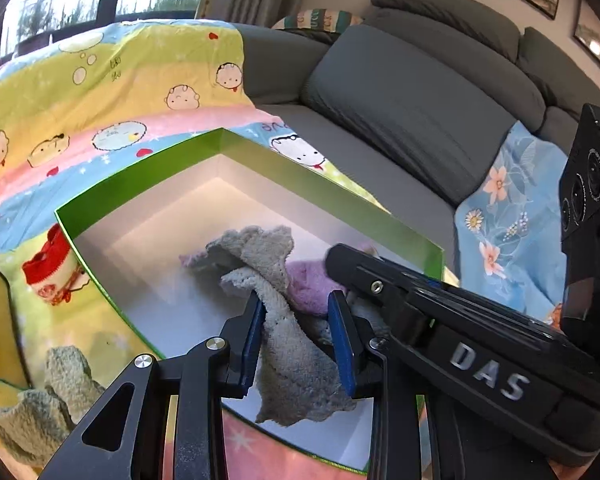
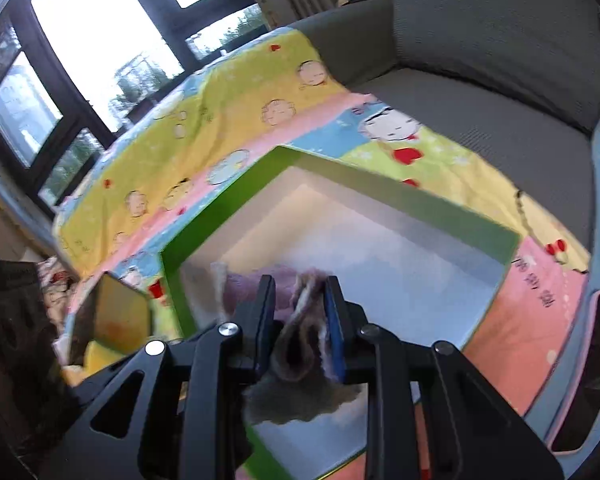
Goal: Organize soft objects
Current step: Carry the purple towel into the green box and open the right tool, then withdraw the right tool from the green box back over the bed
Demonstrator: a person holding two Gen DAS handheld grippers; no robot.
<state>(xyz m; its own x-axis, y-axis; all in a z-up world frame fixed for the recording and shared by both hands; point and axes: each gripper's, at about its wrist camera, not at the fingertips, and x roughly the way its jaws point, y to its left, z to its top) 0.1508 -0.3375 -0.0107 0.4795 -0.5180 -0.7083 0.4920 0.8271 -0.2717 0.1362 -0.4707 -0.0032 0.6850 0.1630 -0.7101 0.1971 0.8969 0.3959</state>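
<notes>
A green box (image 1: 140, 172) with a white inside sits on a cartoon-print blanket (image 1: 100, 92). In it lie a grey knit cloth (image 1: 292, 356) and a purple soft cloth (image 1: 310, 286). My left gripper (image 1: 298, 308) hangs over the box with its jaws apart; the grey cloth drapes between them, touching the left pad. The right gripper's black body (image 1: 440, 320) reaches into the box from the right. In the right wrist view my right gripper (image 2: 300, 312) is over the box (image 2: 220, 208), jaws closed on a grey-purple cloth (image 2: 300, 344).
Another grey knit cloth (image 1: 48, 396) lies on the blanket at lower left, and a red-and-white soft item (image 1: 50, 276) left of the box. A grey sofa (image 1: 400, 92) with a blue floral cloth (image 1: 500, 216) is behind. A window (image 2: 80, 40) is at far left.
</notes>
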